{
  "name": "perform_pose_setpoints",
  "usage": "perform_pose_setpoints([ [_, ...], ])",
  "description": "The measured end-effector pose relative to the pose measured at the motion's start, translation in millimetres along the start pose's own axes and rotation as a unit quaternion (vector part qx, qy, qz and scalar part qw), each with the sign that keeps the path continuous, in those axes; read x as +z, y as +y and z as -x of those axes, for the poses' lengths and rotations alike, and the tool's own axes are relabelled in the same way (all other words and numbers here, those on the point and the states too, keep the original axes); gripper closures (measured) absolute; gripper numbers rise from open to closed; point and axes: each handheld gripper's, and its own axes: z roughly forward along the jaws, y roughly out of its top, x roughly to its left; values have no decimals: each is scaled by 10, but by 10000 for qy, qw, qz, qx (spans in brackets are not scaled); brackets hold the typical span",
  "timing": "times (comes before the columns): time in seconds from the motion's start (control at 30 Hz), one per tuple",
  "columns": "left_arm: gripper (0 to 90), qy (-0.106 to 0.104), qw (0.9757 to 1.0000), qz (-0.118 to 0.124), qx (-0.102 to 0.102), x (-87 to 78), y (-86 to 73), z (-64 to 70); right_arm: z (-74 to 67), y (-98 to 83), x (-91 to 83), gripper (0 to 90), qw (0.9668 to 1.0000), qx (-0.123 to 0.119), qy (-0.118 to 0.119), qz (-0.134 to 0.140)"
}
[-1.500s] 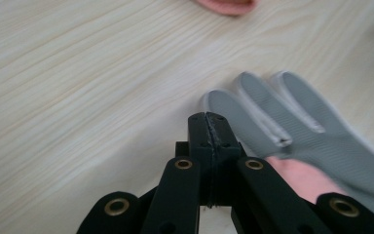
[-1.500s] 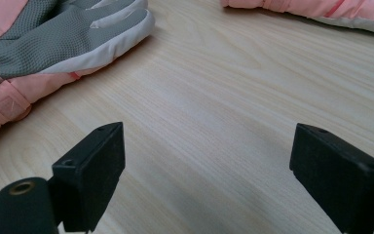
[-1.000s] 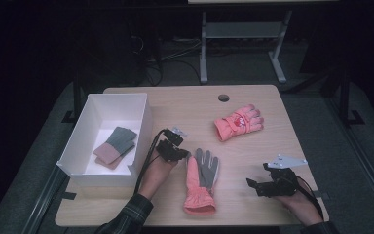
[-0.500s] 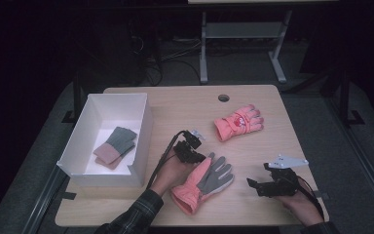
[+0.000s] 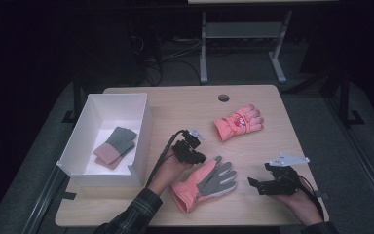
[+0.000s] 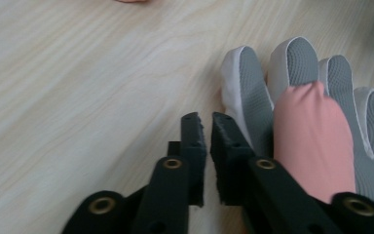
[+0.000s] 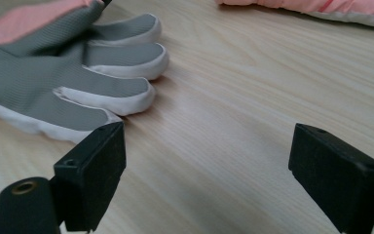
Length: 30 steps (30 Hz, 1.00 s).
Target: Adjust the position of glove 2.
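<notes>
Two gloves lie on my table (image 5: 272, 105); the near glove (image 5: 205, 184) sits palm up, grey grippy palm, white-edged fingers, salmon cuff toward me, thumb folded pink across the palm. My left gripper (image 5: 198, 157) rests just beside its thumb side, jaws a narrow slit apart (they have just been opening), nothing between them in the left gripper view (image 6: 205, 131). My right gripper (image 5: 253, 183) stands wide, bare wood between its jaws (image 7: 207, 161), the glove's fingertips (image 7: 126, 73) just past its left jaw. From above I also see the second glove (image 5: 237, 122), back up, and a white box (image 5: 143, 141) holding a grey-and-pink knit glove (image 5: 115, 145).
</notes>
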Motion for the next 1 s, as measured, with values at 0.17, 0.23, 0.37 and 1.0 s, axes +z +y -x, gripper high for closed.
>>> perform_pose_setpoints([
  [0.17, 647, 151, 9999, 44, 62, -148, -88, -27, 19, 30, -22, 150, 9999, 126, 58, -23],
  [0.23, 570, 270, 9996, 95, 57, -219, -154, -26, 1, 36, -19, 181, 9999, 137, 57, -43],
  [0.37, 434, 419, 9990, 146, 62, -293, -265, -40, -11, 68, -14, 255, 9999, 117, 38, -8],
  [1.0, 182, 715, 9973, 164, 39, -243, -400, -143, 144, 698, 268, 604, 9992, 328, 6, 248],
])
